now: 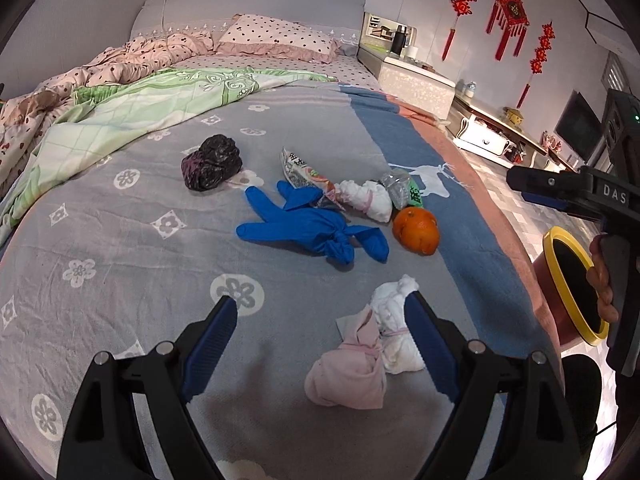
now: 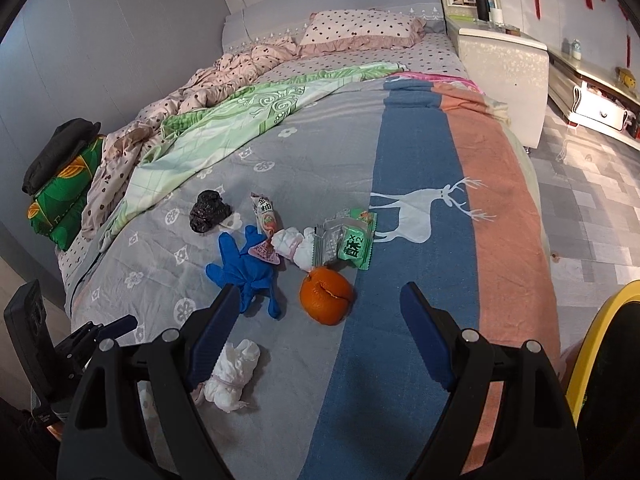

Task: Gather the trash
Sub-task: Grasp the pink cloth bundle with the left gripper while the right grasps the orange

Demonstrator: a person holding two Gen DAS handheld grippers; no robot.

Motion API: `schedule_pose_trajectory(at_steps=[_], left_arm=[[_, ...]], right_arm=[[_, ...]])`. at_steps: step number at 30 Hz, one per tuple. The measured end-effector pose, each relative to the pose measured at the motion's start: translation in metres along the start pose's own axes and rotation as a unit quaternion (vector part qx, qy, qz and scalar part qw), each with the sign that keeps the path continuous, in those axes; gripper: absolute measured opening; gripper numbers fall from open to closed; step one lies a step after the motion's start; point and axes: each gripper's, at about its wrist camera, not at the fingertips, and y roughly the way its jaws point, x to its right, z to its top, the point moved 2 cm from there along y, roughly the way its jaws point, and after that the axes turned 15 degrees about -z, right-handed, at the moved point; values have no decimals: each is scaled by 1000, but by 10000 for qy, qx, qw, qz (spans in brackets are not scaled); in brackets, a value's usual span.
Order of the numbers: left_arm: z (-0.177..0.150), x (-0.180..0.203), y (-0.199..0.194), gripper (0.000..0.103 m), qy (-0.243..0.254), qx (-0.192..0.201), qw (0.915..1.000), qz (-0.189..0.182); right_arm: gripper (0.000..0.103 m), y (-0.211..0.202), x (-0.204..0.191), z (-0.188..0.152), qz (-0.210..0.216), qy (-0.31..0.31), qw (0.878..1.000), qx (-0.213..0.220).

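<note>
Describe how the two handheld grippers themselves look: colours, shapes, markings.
Both are alike. The left gripper has two black plastic arms with silver pivot bolts, ending in blue ribbed pads. The right gripper has the same build. Seen from the left wrist camera, its black body bears white letters "DAS", and a green light glows above it.

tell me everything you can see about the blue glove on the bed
The blue glove looks like thin rubber or nitrile, crumpled and knotted near one end, with its fingers splayed flat on the grey flowered blanket. It lies in the middle of the litter: a snack wrapper overlaps its far edge, an orange sits just to its right without touching, and a black bag lies beyond it. No gripper touches it.
</note>
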Motion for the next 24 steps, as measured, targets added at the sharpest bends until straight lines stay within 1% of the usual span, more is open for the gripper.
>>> schedule_pose_trajectory(at_steps=[7,16,19,22,24], left_arm=[[-12,-8,17,82,-65,-182,9998,-66],[-26,-13,35,81,-113,-394,9990,-194],[-29,-15,38,78,-120,-419,9988,-239],[-32,-16,39,73,-136,-424,9984,-344],[-34,-14,40,68,-64,-424,9984,-376]], right_arm=[[78,37,-17,-7,-118,-227,9994,-249],[71,80,-34,-12,-273,-438,9970,-569],[69,90,-36,-13,-342,-461,9965,-612],[68,101,-36,-14,-393,-437,9960,-673],[64,107,-37,-14,-396,-455,9955,-729]])
